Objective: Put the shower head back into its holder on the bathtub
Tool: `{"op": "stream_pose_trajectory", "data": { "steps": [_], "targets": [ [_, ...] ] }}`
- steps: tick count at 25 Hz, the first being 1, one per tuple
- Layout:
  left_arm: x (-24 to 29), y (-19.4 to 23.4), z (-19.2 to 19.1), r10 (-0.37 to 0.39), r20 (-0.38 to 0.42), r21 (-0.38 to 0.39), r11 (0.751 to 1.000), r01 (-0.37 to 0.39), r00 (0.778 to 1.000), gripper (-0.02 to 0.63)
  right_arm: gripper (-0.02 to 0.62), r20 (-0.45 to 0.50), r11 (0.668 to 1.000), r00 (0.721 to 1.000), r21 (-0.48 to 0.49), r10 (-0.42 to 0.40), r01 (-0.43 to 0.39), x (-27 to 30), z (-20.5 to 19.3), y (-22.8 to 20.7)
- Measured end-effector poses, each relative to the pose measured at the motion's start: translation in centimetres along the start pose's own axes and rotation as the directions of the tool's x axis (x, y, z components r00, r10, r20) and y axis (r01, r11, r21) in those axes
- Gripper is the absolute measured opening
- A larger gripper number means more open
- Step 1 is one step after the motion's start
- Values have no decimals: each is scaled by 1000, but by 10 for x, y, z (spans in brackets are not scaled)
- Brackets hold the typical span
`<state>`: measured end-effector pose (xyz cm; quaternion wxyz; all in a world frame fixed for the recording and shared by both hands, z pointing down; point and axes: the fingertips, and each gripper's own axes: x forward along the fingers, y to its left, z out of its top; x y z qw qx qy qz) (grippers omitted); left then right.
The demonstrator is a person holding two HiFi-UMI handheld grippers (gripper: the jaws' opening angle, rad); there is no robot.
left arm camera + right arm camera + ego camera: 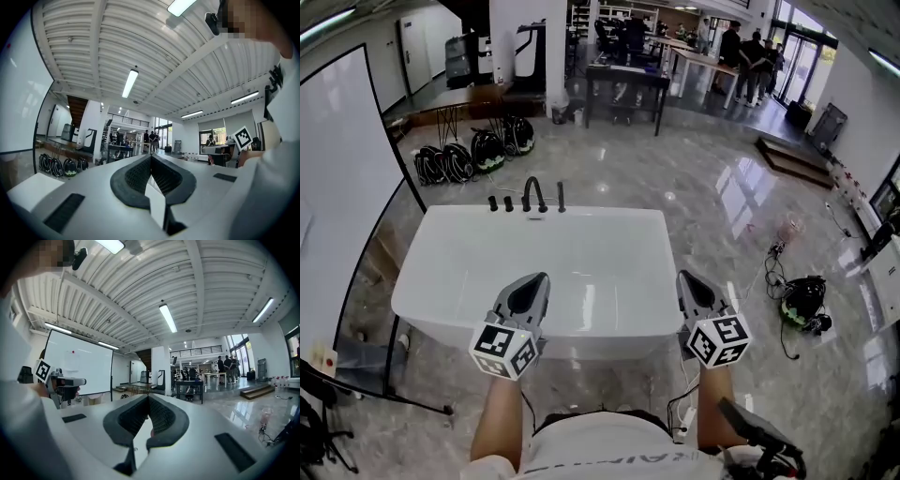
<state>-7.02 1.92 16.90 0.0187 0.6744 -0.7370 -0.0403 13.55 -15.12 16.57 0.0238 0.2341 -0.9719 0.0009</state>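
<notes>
The left gripper (541, 278) and right gripper (686, 277) hover at the tub's (441, 281) near rim, jaws together and empty. At its far rim the shower head (561, 197), small here, seems to stand upright in its holder beside the spout (533, 194). If so, nothing remains to place.

Big open lab or workshop hall, industrial look. Bathtub (581, 262) stands free in middle of polished stone floor (703, 178), black faucet (534, 195) on far rim. Tall whiteboard (342, 187) at left. Work tables (623, 80) at back. People (750, 52) stand in group near glass doors (792, 56). Round black gear (473, 155) lined up on floor beyond tub. Loose cables (783, 281) at right. Ribbed white ceiling (154, 282) with strip lights (168, 318). Mezzanine railing (197, 351) at far end.
</notes>
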Motion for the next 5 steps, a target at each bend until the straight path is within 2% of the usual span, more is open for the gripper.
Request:
{"op": "stream_pose_trajectory", "data": {
  "steps": [5],
  "targets": [
    [-2, 11, -5, 3, 0, 5, 1000, -3, 1000, 18, 11, 7, 1000, 1000, 6, -11, 10, 5, -11, 9]
  ]
}}
